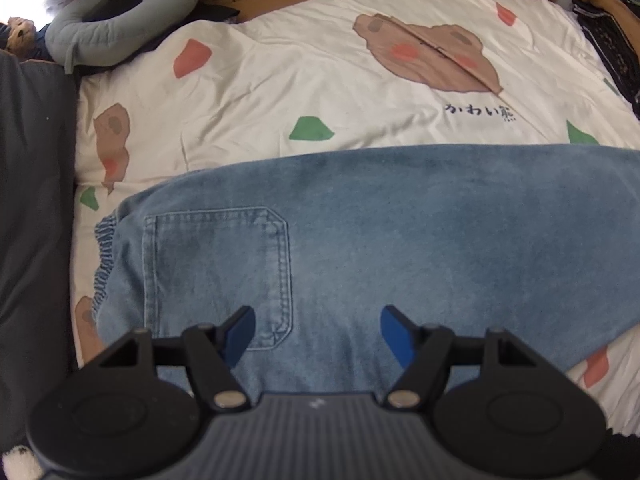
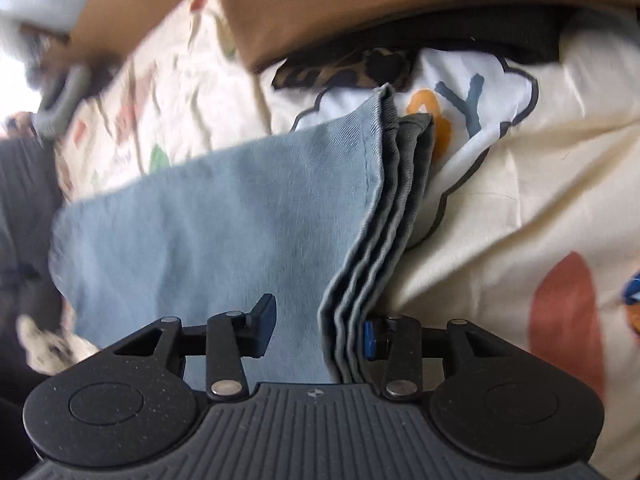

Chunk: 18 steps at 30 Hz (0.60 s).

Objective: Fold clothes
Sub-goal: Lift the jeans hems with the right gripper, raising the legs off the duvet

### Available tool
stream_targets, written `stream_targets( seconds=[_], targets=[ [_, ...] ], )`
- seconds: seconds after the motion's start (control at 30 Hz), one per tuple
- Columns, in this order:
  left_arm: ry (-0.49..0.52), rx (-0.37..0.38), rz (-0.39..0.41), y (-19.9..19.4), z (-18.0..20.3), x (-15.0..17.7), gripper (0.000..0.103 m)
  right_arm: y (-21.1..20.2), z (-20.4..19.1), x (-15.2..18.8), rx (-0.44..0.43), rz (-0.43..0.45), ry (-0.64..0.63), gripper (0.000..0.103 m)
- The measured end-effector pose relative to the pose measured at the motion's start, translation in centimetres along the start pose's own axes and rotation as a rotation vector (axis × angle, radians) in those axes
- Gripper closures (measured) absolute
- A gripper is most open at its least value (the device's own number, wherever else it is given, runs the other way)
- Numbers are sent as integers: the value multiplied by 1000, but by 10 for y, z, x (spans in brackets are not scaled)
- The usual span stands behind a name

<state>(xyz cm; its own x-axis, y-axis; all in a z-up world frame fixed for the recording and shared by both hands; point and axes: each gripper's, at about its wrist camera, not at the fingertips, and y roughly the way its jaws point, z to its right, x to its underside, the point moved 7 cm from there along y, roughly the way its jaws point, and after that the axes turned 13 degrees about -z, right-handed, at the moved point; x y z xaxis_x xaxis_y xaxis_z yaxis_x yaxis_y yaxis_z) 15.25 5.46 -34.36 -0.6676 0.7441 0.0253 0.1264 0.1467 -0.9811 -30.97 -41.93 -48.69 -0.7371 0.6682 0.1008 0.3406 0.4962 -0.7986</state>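
Light-blue jeans [image 1: 400, 240] lie flat across a cream bed cover [image 1: 280, 80] printed with bears. In the left wrist view the back pocket [image 1: 216, 272] and the elastic waistband sit at the left. My left gripper [image 1: 318, 332] hangs just above the jeans by the pocket, open, with nothing between its blue pads. In the right wrist view the leg end of the jeans [image 2: 220, 220] shows its stacked hem layers [image 2: 384, 220]. My right gripper [image 2: 320, 332] is open around that hem stack. The stack lies against the right pad, while the left pad stands clear of it.
A grey curved pillow [image 1: 120, 32] and a small plush toy lie at the far left. Dark grey fabric [image 1: 32, 200] borders the bed's left edge. A dark patterned garment [image 1: 608, 52] sits at the far right. Brown cardboard [image 2: 400, 8] and a leopard-print cloth [image 2: 352, 70] lie beyond the hem.
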Motion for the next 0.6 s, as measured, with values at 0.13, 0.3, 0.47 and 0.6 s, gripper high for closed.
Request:
stream_targets(
  seconds=[0.13, 0.3, 0.47, 0.6],
  targets=[
    [-26, 12, 7, -1, 1, 1, 31, 12, 12, -2, -62, 0, 5, 65],
    [-42, 21, 4, 9, 6, 3, 31, 7, 6, -2, 21, -29, -40, 94],
    [-68, 47, 2, 24, 18, 0, 31, -13, -21, -2, 68, -32, -78, 95],
    [-38, 76, -3, 32, 38, -2, 31, -42, -43, -5, 68, -3, -103, 95]
  ],
)
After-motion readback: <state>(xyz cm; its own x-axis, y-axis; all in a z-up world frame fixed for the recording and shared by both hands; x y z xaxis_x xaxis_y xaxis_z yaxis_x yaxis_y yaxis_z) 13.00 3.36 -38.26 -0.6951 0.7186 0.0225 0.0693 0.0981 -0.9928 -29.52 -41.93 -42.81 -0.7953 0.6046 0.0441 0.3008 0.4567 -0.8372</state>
